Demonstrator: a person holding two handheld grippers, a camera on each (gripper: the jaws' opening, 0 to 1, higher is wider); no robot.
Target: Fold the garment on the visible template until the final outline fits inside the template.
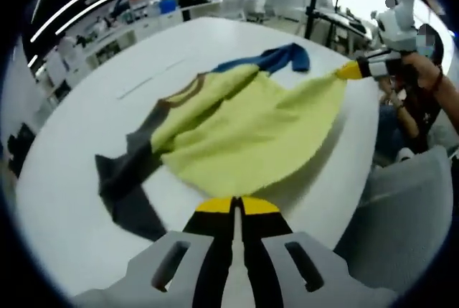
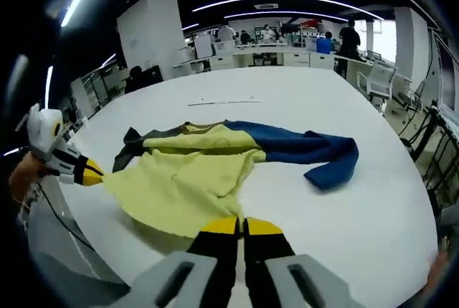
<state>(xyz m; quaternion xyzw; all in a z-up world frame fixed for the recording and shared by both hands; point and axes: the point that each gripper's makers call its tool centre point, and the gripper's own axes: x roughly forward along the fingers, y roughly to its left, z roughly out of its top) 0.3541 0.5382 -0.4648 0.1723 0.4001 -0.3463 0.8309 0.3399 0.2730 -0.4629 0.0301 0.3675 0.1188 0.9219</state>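
In the left gripper view my left gripper (image 1: 232,207) has its yellow-tipped jaws pressed together on the near hem of the garment (image 1: 244,125), which lies spread on the white table (image 1: 86,215). The yellow body runs away from the jaws; the grey sleeve (image 1: 125,179) trails off to the left of the body and the blue sleeve (image 1: 276,58) lies at the far end. Across the body, my right gripper (image 1: 351,70) comes in from the right, pinching the other hem corner, the cloth pulled into a point there. In the right gripper view, the right gripper (image 2: 241,227) is clamped on the near edge of the yellow body, and the left gripper (image 2: 90,173) shows at the left, closed on the far corner of that same hem. The blue sleeve (image 2: 308,151) stretches to the right of the body, curled back at its cuff, and the grey sleeve (image 2: 133,148) peeks out behind the body. I see faint lines (image 2: 224,101) on the table beyond the garment, perhaps the template, but I cannot be sure. The fabric looks light, soft and limp, sagging between my two grips, so I judge it will drape and wrinkle rather than hold a crease; corners and hem edges are the places to hold.
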